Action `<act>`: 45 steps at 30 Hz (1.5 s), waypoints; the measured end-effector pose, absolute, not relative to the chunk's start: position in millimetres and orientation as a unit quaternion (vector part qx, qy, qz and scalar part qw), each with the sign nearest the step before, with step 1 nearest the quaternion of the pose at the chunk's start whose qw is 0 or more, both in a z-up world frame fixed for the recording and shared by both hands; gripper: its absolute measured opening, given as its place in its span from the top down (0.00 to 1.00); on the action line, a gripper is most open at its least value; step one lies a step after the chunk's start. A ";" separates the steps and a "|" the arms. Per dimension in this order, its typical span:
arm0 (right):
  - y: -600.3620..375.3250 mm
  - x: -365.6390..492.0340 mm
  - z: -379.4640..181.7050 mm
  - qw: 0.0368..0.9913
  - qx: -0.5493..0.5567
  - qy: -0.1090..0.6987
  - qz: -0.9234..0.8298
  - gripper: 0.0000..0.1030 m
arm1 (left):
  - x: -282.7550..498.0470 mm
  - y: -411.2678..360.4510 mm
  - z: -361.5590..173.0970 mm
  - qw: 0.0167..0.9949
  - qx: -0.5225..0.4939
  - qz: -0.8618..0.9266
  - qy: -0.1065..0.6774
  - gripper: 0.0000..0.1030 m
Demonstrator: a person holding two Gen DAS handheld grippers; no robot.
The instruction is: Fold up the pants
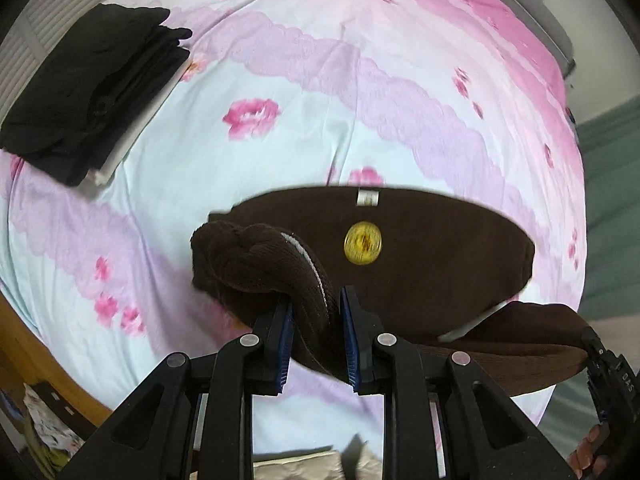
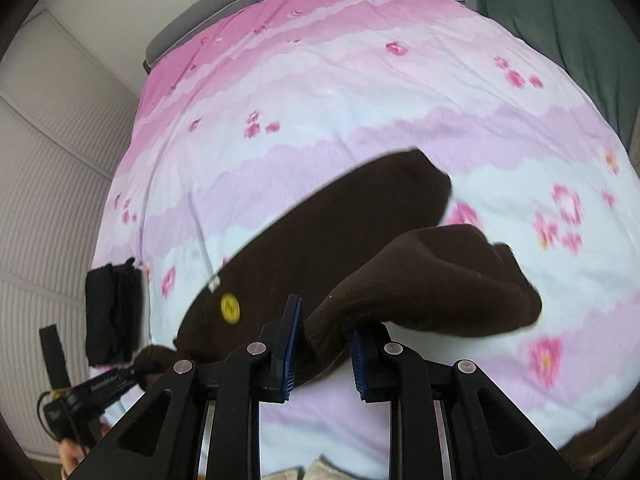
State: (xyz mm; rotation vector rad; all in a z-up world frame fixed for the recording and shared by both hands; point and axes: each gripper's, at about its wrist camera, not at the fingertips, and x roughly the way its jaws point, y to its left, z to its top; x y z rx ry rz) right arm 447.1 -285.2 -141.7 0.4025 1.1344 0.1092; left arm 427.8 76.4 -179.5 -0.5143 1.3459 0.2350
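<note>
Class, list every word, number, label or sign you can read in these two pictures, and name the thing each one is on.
"BAS": white letters on the black right gripper, cut off at the frame edge.
Round yellow badge on the dark brown knitted pants: a mark, too blurred to read.
Small white tag at the pants' edge: no legible text.
Black left gripper: faint lettering, unreadable.

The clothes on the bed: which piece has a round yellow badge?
The brown pants, held by both grippers, carry the yellow badge. The folded black clothes by the bed's edge show none.
</note>
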 end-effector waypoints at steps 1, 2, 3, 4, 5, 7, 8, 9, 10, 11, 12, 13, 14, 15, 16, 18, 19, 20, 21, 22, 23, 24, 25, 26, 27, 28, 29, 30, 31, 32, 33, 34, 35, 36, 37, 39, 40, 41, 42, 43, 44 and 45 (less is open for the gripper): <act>-283.9 465.3 -144.2 0.822 0.188 0.536 0.048 0.77 | 434.2 77.2 -182.2 0.743 -0.237 0.114 0.615 0.77; -281.9 477.7 -147.9 0.819 0.186 0.540 0.046 0.77 | 444.1 78.5 -187.1 0.740 -0.240 0.122 0.617 0.77; -279.5 490.3 -153.0 0.817 0.184 0.545 0.046 0.77 | 452.2 79.7 -192.6 0.738 -0.240 0.129 0.617 0.77; -277.2 508.2 -159.6 0.813 0.186 0.550 0.043 0.77 | 462.3 81.4 -198.4 0.735 -0.238 0.137 0.620 0.77; -275.8 519.3 -166.0 0.809 0.188 0.555 0.042 0.77 | 470.7 82.6 -204.0 0.732 -0.236 0.142 0.623 0.77; -269.2 548.1 -180.4 0.804 0.182 0.564 0.045 0.77 | 485.0 85.3 -216.2 0.724 -0.235 0.153 0.630 0.77; -266.0 558.9 -187.1 0.803 0.177 0.567 0.044 0.77 | 492.2 86.1 -223.4 0.719 -0.233 0.156 0.635 0.77; -261.9 571.4 -194.4 0.801 0.170 0.572 0.044 0.77 | 498.2 87.0 -230.5 0.715 -0.231 0.161 0.640 0.77; -258.8 580.3 -200.5 0.800 0.163 0.576 0.043 0.77 | 502.8 87.6 -236.4 0.710 -0.228 0.165 0.645 0.77; -253.9 590.8 -207.8 0.799 0.153 0.580 0.042 0.77 | 507.5 88.3 -242.8 0.706 -0.224 0.169 0.651 0.77; -249.2 599.6 -213.7 0.797 0.145 0.584 0.042 0.77 | 511.5 89.6 -248.6 0.701 -0.222 0.173 0.655 0.77; -244.0 607.8 -219.7 0.796 0.136 0.588 0.042 0.77 | 514.4 90.8 -252.7 0.697 -0.222 0.177 0.658 0.77; -240.6 614.2 -223.8 0.795 0.128 0.592 0.041 0.77 | 517.6 92.5 -257.0 0.690 -0.225 0.182 0.663 0.75; -235.7 621.7 -229.3 0.792 0.120 0.598 0.040 0.77 | 521.0 95.7 -262.0 0.684 -0.233 0.185 0.666 0.75; -230.6 628.2 -234.0 0.791 0.112 0.601 0.038 0.77 | 523.2 97.7 -264.7 0.679 -0.238 0.188 0.669 0.73; -223.6 638.0 -240.6 0.792 0.095 0.601 0.038 0.77 | 528.9 104.2 -269.7 0.669 -0.244 0.194 0.675 0.62; -218.3 643.1 -245.2 0.794 0.080 0.602 0.035 0.77 | 530.4 107.4 -270.7 0.665 -0.251 0.194 0.676 0.50; -215.8 646.6 -248.0 0.795 0.071 0.602 0.033 0.77 | 530.9 112.2 -270.6 0.662 -0.268 0.186 0.675 0.40; -214.1 649.3 -250.2 0.796 0.066 0.600 0.034 0.74 | 530.3 116.9 -268.9 0.659 -0.286 0.181 0.672 0.35; -212.0 650.9 -252.8 0.797 0.061 0.599 0.040 0.70 | 529.1 120.9 -266.5 0.657 -0.299 0.181 0.669 0.25; -211.4 651.4 -253.2 0.797 0.057 0.600 0.041 0.66 | 527.0 125.9 -262.5 0.655 -0.311 0.182 0.664 0.18; -211.0 651.0 -252.4 0.797 0.054 0.600 0.043 0.55 | 523.8 131.4 -256.7 0.657 -0.326 0.181 0.655 0.16; -211.6 648.4 -248.7 0.800 0.055 0.596 0.049 0.45 | 521.3 135.3 -252.2 0.658 -0.339 0.178 0.649 0.15; -212.4 646.0 -244.0 0.803 0.059 0.590 0.055 0.42 | 517.5 140.1 -246.1 0.661 -0.350 0.171 0.642 0.14; -213.5 641.4 -237.3 0.809 0.060 0.582 0.059 0.41 | 513.0 144.6 -239.8 0.665 -0.358 0.163 0.635 0.14; -214.0 635.0 -228.1 0.817 0.054 0.572 0.056 0.40 | 509.0 147.2 -234.6 0.669 -0.361 0.160 0.629 0.14; -213.0 629.2 -219.7 0.825 0.047 0.560 0.056 0.40 | 503.2 150.0 -228.1 0.678 -0.358 0.156 0.623 0.13; -212.8 619.3 -207.1 0.838 0.037 0.542 0.058 0.37 | 497.8 151.5 -222.2 0.688 -0.348 0.150 0.618 0.13; -211.4 607.7 -193.5 0.851 0.021 0.522 0.059 0.31 | 493.3 151.9 -218.2 0.698 -0.338 0.145 0.615 0.13; -209.3 597.5 -183.2 0.861 0.004 0.505 0.059 0.28 | 487.1 151.7 -213.8 0.711 -0.319 0.136 0.612 0.13; -207.1 585.8 -172.9 0.870 -0.013 0.489 0.061 0.25 | 479.1 151.4 -211.3 0.724 -0.299 0.131 0.608 0.13; -204.6 568.8 -162.1 0.879 -0.033 0.470 0.064 0.25 | 473.5 151.1 -210.3 0.738 -0.278 0.127 0.602 0.13; -202.7 557.8 -157.3 0.883 -0.044 0.462 0.069 0.25 | 463.7 150.3 -209.6 0.748 -0.261 0.119 0.598 0.13; -199.3 542.7 -153.4 0.885 -0.059 0.456 0.079 0.25 | 458.0 151.1 -208.5 0.753 -0.252 0.113 0.597 0.13; -194.9 528.1 -152.4 0.882 -0.073 0.457 0.086 0.25 | 448.4 151.0 -210.1 0.757 -0.241 0.108 0.597 0.13; -188.4 501.5 -158.6 0.874 -0.086 0.468 0.101 0.25 | 430.5 150.1 -216.4 0.763 -0.224 0.094 0.599 0.13; -185.0 486.4 -166.6 0.865 -0.084 0.482 0.108 0.25 | 422.3 151.6 -219.5 0.763 -0.220 0.091 0.601 0.13; -184.3 474.7 -174.1 0.856 -0.079 0.497 0.118 0.25 | 414.1 152.2 -224.6 0.763 -0.217 0.087 0.603 0.13; -182.6 464.2 -183.4 0.845 -0.072 0.514 0.127 0.25 | 409.0 152.2 -230.1 0.761 -0.215 0.085 0.606 0.13; -180.8 449.8 -199.2 0.828 -0.063 0.540 0.137 0.25 | 403.7 153.8 -237.3 0.758 -0.214 0.084 0.611 0.13; -180.0 441.0 -208.9 0.817 -0.058 0.556 0.140 0.25 | 399.9 154.1 -242.3 0.756 -0.215 0.082 0.612 0.13; -180.1 429.9 -222.1 0.804 -0.045 0.575 0.144 0.25 | 397.2 155.2 -249.1 0.753 -0.220 0.082 0.615 0.13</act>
